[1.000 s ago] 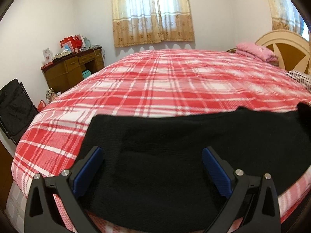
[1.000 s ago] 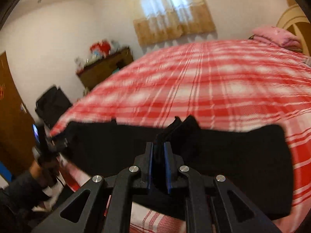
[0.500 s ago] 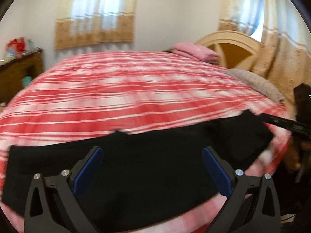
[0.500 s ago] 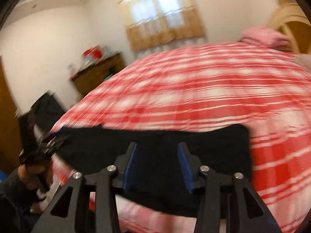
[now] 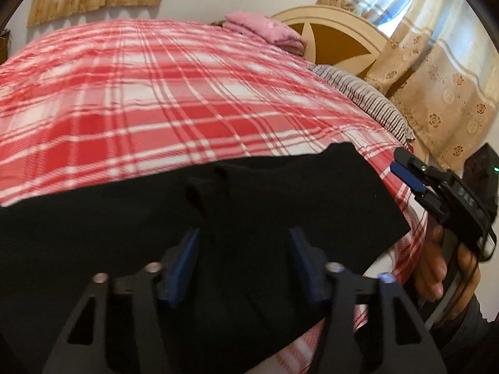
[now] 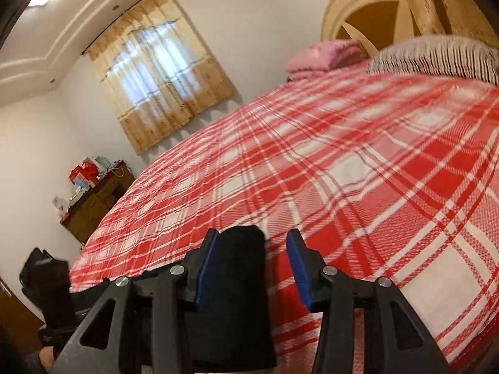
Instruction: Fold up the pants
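Observation:
The black pants [image 5: 193, 227] lie folded in a long band along the near edge of the bed. My left gripper [image 5: 243, 249] hovers over them, its jaws partly open with black cloth showing between them. My right gripper [image 6: 251, 252] is open at the pants' right end; a corner of the pants [image 6: 240, 268] sits between its jaws, apart from the right pad. The right gripper also shows in the left wrist view [image 5: 408, 171], just off the right end of the pants, held by a hand.
The bed has a red and white plaid cover [image 5: 156, 99]. A pink folded blanket [image 5: 265, 31] and a striped pillow [image 5: 365, 99] lie by the headboard [image 5: 340, 40]. A wooden dresser [image 6: 96, 202] and a black bag [image 6: 46, 277] stand at the left wall.
The right gripper opened and let go of the pants, then moved to their right end. The left gripper swung right along the pants and its jaws narrowed.

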The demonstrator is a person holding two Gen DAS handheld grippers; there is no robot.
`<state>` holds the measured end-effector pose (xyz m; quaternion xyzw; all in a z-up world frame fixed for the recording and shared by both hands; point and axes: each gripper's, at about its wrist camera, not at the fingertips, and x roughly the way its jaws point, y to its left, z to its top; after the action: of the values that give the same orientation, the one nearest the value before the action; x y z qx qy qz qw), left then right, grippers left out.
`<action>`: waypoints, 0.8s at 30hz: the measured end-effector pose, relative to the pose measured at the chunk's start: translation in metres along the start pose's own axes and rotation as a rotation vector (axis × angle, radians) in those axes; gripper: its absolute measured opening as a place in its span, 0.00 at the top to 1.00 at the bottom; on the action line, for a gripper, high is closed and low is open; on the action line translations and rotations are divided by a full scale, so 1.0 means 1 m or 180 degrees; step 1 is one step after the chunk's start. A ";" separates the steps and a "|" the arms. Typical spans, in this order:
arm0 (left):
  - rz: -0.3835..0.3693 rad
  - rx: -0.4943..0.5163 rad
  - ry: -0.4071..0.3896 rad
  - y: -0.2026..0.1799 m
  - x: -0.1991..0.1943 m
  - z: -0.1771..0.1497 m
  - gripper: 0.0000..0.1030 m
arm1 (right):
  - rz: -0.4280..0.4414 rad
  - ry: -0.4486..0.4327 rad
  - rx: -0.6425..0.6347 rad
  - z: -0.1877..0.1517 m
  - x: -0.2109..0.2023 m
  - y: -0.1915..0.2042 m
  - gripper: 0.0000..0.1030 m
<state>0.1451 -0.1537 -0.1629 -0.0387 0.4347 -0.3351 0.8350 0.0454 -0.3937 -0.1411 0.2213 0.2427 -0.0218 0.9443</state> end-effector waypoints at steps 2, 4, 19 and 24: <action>0.0019 0.0072 -0.0032 -0.005 -0.003 -0.002 0.77 | -0.0007 0.0022 -0.0057 -0.001 0.003 0.002 0.55; -0.0051 0.0050 -0.0002 -0.004 -0.004 -0.002 0.87 | -0.0018 0.0034 -0.0036 -0.001 0.004 0.000 0.54; 0.0015 -0.0238 -0.0299 0.022 -0.066 0.005 0.87 | 0.0064 -0.0042 -0.0100 -0.004 -0.004 0.005 0.48; 0.0125 -0.0392 -0.0101 0.036 -0.053 -0.006 0.87 | 0.0235 0.0013 -0.0521 -0.014 -0.003 0.033 0.47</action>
<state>0.1383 -0.0934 -0.1425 -0.0868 0.4419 -0.2906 0.8443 0.0411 -0.3584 -0.1376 0.1522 0.2372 0.0333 0.9589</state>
